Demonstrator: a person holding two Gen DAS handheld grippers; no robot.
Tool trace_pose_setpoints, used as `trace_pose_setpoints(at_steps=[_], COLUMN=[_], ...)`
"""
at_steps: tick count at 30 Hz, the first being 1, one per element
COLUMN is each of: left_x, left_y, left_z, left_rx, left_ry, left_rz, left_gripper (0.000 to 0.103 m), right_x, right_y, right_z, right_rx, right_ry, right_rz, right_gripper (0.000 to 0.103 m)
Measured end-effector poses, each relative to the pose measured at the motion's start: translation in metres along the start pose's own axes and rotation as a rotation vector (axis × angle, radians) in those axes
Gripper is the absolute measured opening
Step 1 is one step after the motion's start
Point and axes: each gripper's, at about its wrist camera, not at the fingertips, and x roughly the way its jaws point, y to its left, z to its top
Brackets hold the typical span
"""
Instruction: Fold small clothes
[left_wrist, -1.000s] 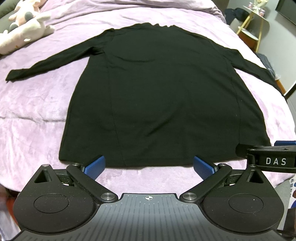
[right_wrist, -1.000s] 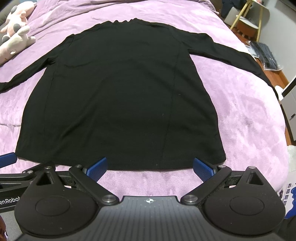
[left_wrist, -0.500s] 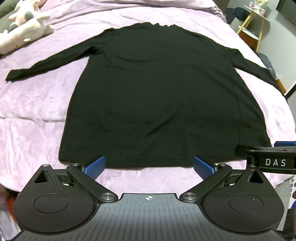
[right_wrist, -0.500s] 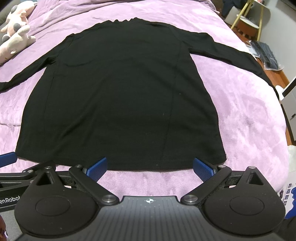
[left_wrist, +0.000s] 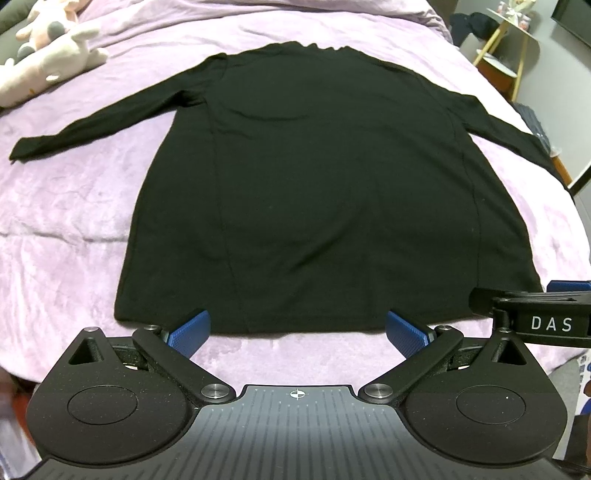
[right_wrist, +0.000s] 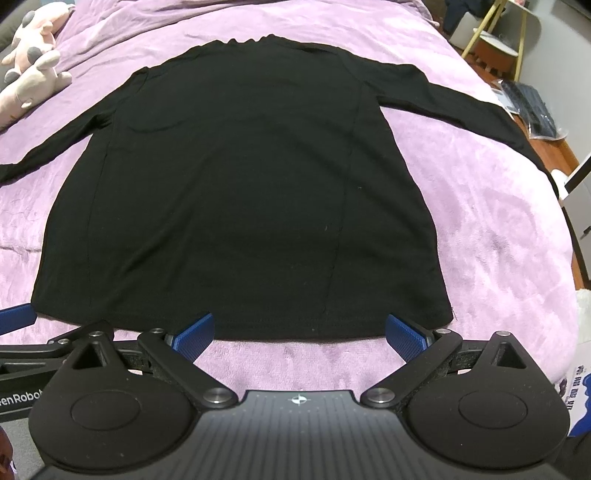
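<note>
A black long-sleeved top (left_wrist: 317, 184) (right_wrist: 243, 192) lies spread flat on the purple bedspread, hem toward me, both sleeves stretched out to the sides. My left gripper (left_wrist: 297, 330) hovers just short of the hem, open, blue pads (left_wrist: 188, 332) wide apart with nothing between them. My right gripper (right_wrist: 299, 334) stands the same way at the hem, open and empty. Each gripper shows at the edge of the other's view: the right gripper (left_wrist: 535, 317) and the left gripper (right_wrist: 22, 332).
A purple blanket (left_wrist: 62, 229) covers the bed. Plush toys (left_wrist: 48, 55) lie at the far left. A yellow-legged side table (left_wrist: 506, 48) stands beyond the far right corner; dark items (right_wrist: 532, 107) lie on the floor at the right of the bed.
</note>
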Motion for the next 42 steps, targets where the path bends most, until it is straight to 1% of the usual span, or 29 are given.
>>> trace_pose_setpoints(at_steps=[7, 20, 24, 27, 29, 31, 33, 34, 35, 36, 37, 38, 39, 41, 42], left_x=[0.002, 0.005, 0.008, 0.010, 0.011, 0.011, 0.014, 0.017, 0.020, 0.024, 0.028, 0.033, 0.038, 0.048, 0.054], left_y=[0.000, -0.001, 0.000, 0.002, 0.003, 0.006, 0.010, 0.013, 0.016, 0.020, 0.022, 0.025, 0.028, 0.030, 0.031], left_z=[0.001, 0.001, 0.001, 0.001, 0.003, 0.006, 0.010, 0.014, 0.018, 0.024, 0.029, 0.035, 0.040, 0.050, 0.055], left_rx=[-0.001, -0.006, -0.011, -0.026, -0.036, -0.052, -0.068, -0.082, -0.094, -0.112, -0.130, -0.149, -0.168, -0.198, -0.210], left_ry=[0.005, 0.014, 0.017, 0.018, 0.010, -0.013, -0.050, -0.069, -0.081, -0.093, -0.102, -0.114, -0.128, -0.140, -0.146], left_rz=[-0.001, -0.005, -0.008, -0.021, -0.042, -0.061, -0.069, -0.072, -0.074, -0.077, -0.077, -0.078, -0.080, -0.086, -0.094], left_gripper=[0.103, 0.103, 0.103, 0.103, 0.103, 0.103, 0.103, 0.103, 0.103, 0.103, 0.103, 0.103, 0.103, 0.103, 0.103], right_x=[0.001, 0.004, 0.005, 0.009, 0.012, 0.014, 0.021, 0.027, 0.035, 0.044, 0.052, 0.059, 0.064, 0.073, 0.077], right_y=[-0.002, -0.006, -0.011, -0.018, -0.026, -0.043, -0.073, -0.091, -0.111, -0.140, -0.165, -0.190, -0.217, -0.269, -0.290], right_z=[0.000, -0.002, -0.003, -0.006, -0.008, -0.009, -0.006, -0.002, 0.003, 0.010, 0.016, 0.021, 0.026, 0.034, 0.038], right_rx=[0.003, 0.007, 0.023, 0.036, 0.043, 0.067, 0.132, 0.185, 0.263, 0.373, 0.468, 0.562, 0.657, 0.816, 0.874], right_ry=[0.002, -0.003, -0.021, -0.045, -0.089, -0.160, -0.225, -0.229, -0.226, -0.222, -0.231, -0.255, -0.303, -0.425, -0.466], right_rz=[0.005, 0.043, 0.085, 0.141, 0.206, 0.264, 0.353, 0.403, 0.451, 0.512, 0.554, 0.574, 0.575, 0.512, 0.475], right_gripper=[0.099, 0.099, 0.099, 0.099, 0.099, 0.099, 0.099, 0.099, 0.099, 0.099, 0.099, 0.099, 0.099, 0.098, 0.097])
